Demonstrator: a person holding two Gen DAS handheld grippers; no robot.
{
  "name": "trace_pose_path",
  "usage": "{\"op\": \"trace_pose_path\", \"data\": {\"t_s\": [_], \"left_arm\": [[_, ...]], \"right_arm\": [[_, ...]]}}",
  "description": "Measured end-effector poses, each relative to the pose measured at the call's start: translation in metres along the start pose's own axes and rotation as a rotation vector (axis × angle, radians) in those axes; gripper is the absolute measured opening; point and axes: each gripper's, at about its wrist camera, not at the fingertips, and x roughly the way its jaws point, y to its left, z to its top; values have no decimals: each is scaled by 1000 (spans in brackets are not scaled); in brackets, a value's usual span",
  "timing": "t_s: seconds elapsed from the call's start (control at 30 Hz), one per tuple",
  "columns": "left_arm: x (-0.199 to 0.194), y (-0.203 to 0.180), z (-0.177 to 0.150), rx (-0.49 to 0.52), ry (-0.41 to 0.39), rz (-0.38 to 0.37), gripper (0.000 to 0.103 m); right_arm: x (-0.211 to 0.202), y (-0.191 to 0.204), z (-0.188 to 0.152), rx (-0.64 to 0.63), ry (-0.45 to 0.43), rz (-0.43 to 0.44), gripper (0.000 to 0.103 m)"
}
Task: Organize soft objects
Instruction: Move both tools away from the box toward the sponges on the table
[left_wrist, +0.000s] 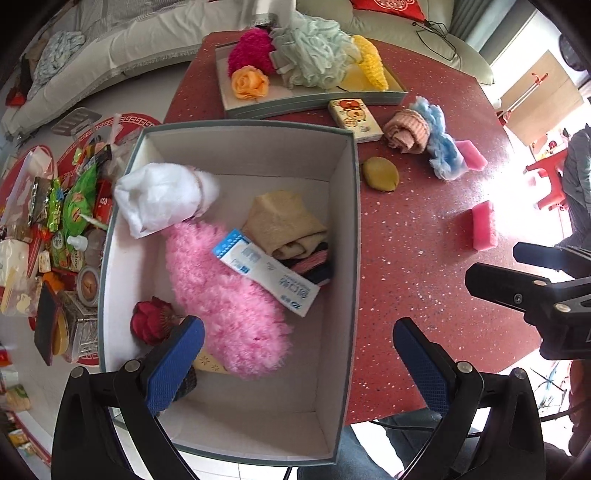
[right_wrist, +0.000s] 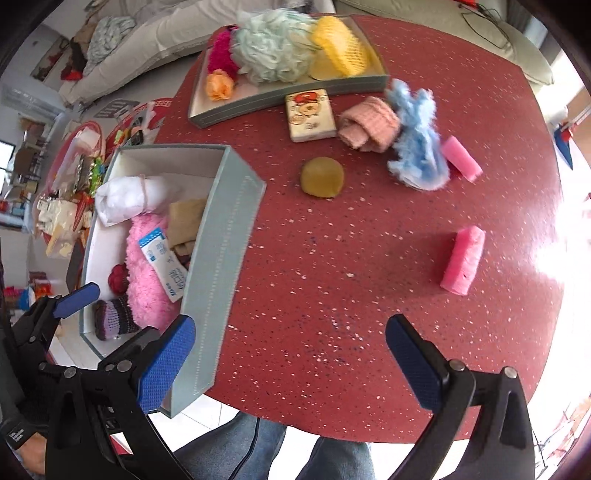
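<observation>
A grey box on the red table holds a white bundle, a pink fluffy piece, a tan cloth, a mask packet and a red flower. My left gripper is open and empty above the box's near end. My right gripper is open and empty over the bare table. Loose on the table lie a round yellow-brown sponge, a pink rolled towel, a blue fluffy piece and two pink sponges.
A shallow tray at the back holds a magenta puff, an orange flower, a pale green loofah and yellow sponges. A small cartoon tissue pack lies in front of it. The floor at left is full of snack packets. A sofa stands behind.
</observation>
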Motion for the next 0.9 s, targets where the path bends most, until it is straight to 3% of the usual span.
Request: {"op": "trace_pose_path", "data": {"t_s": [0.33,0.43,0.53,0.77,0.83,0.9], "left_arm": [[2,-92,49,95,3,-51,103],[23,-124,70,115,12,-50,103],[52,-142,93,102,32,-25,103],[108,-151,134,65,56,44,103],[118,-154,142,63,44,100,103],[130,-156,147,47,67,50,103]], "right_arm": [[4,-121,-10,259,1,-49,103],[11,-151,-8,315,17,-100,102],[17,-178,-4,371,3,-92,102],[49,-196,19,346,31,-92,102],[60,-195,25,311,45,-111,102],[70,-193,29,281,58,-126,102]]}}
